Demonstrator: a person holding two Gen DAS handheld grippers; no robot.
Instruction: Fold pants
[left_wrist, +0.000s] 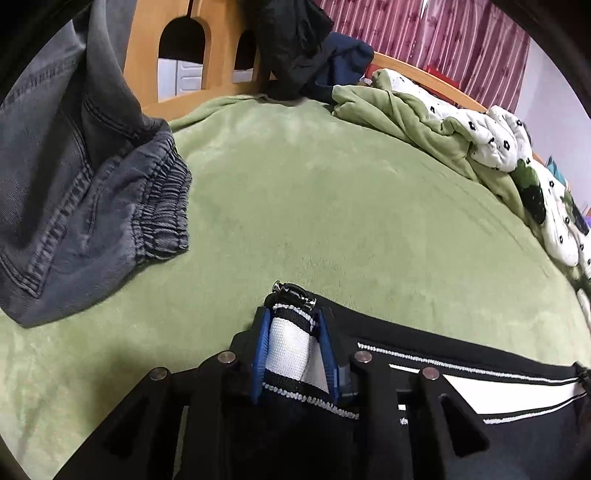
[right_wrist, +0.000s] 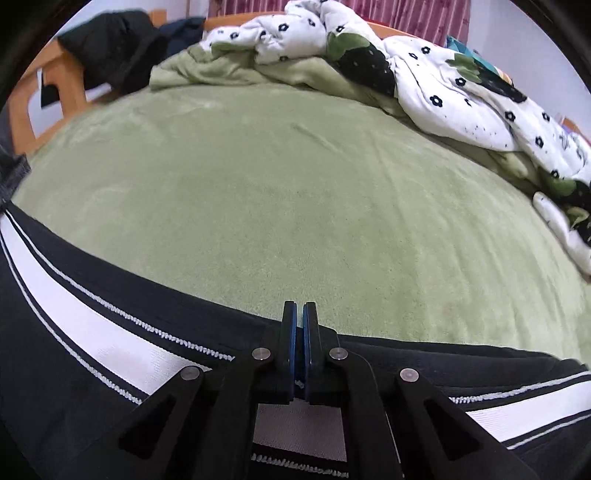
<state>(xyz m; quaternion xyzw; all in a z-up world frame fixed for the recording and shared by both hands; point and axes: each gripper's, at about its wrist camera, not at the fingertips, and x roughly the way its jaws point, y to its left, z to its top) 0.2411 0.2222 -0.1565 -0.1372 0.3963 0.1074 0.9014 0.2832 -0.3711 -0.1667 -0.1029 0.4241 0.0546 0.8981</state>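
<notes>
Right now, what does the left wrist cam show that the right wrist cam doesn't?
Only the left wrist view: the grey jeans with their elastic waistband lying on the bed, a metal zipper pull just past the left gripper, whose jaws clamp a bunched end of the black pants' white stripe.

Only the right wrist view: the right gripper, jaws shut at the pants' edge; whether fabric is pinched, I can't tell.

Both: the black pants, green blanket, floral quilt, wooden bed frame, dark clothes pile and striped curtain.
</notes>
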